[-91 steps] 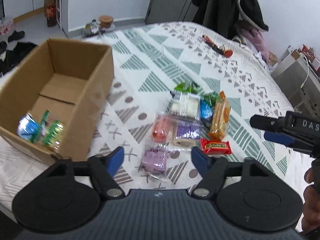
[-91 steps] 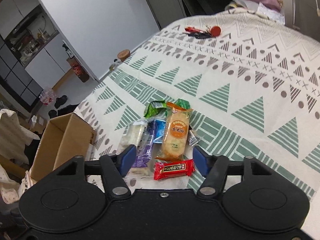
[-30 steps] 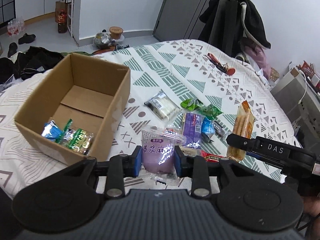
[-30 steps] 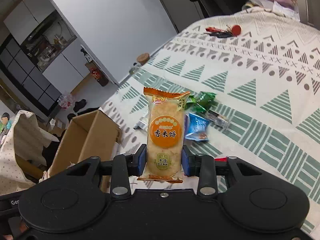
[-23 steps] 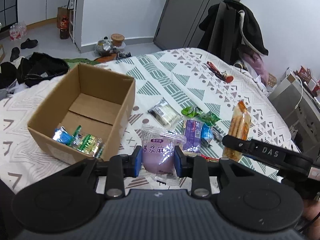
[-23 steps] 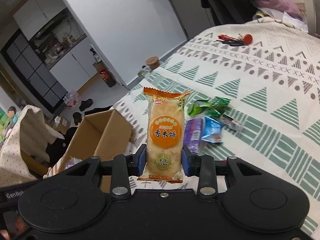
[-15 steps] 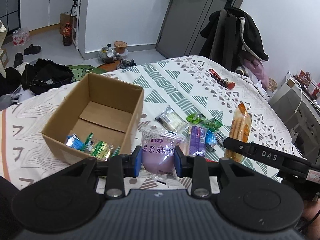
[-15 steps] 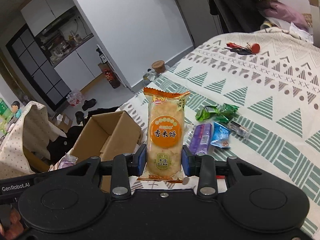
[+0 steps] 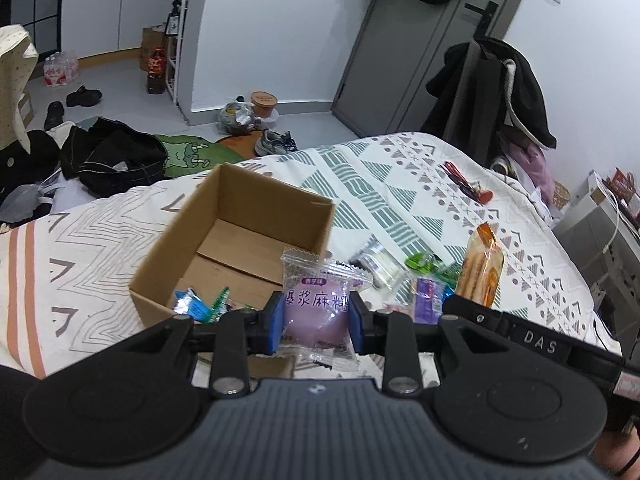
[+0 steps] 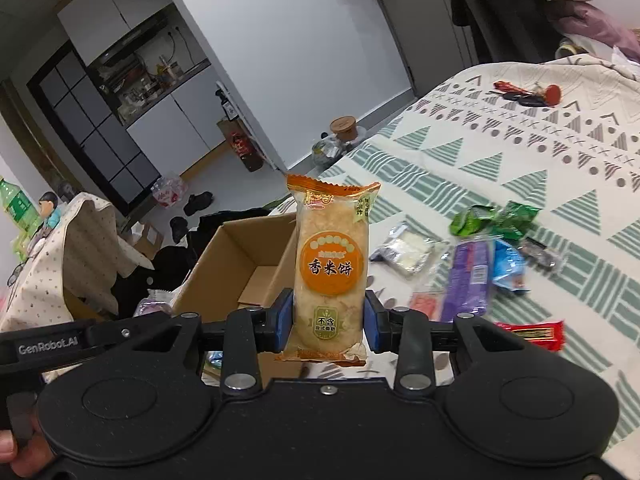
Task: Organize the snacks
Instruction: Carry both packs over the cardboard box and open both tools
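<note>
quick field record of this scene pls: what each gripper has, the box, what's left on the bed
left gripper: shut on purple mochi packet
right gripper: shut on orange rice cracker pack, held upright
cardboard box: open, on the bed, a few small wrapped snacks in the near corner
bedspread: loose snacks left, among them a purple pack, green wrappers, a red bar

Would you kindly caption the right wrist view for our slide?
Right tool grips an orange rice cracker pack upright near the cardboard box.
</note>
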A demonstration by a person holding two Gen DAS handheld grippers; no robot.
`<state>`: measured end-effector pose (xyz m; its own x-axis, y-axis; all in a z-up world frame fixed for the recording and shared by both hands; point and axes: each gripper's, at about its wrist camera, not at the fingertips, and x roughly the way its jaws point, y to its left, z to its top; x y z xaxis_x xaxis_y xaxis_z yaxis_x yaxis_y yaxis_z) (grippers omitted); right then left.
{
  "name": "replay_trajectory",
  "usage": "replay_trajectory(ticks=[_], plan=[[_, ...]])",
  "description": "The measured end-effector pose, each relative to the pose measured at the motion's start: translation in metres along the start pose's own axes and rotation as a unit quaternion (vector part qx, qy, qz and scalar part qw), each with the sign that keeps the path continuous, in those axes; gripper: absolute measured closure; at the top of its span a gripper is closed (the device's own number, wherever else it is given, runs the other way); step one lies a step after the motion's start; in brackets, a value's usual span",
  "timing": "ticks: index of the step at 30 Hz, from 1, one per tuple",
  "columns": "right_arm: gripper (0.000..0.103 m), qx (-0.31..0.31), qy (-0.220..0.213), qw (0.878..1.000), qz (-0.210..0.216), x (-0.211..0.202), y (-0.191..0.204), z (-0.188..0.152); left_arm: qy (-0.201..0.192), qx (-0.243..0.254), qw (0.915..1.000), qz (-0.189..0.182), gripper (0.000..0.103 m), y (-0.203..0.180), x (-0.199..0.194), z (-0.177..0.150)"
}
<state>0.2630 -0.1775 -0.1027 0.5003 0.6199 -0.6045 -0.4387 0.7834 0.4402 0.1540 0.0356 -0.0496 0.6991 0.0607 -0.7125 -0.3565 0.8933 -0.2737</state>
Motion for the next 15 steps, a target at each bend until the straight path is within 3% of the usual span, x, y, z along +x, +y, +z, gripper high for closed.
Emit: replay_trajectory(ticks=[15], plan=[[0.068,-0.005,0.003,1.000,0.012,0.041,0.053,-0.006,0.014,-0.033,0.9993,-0.013,0.071,0.062,0.023,0.015]])
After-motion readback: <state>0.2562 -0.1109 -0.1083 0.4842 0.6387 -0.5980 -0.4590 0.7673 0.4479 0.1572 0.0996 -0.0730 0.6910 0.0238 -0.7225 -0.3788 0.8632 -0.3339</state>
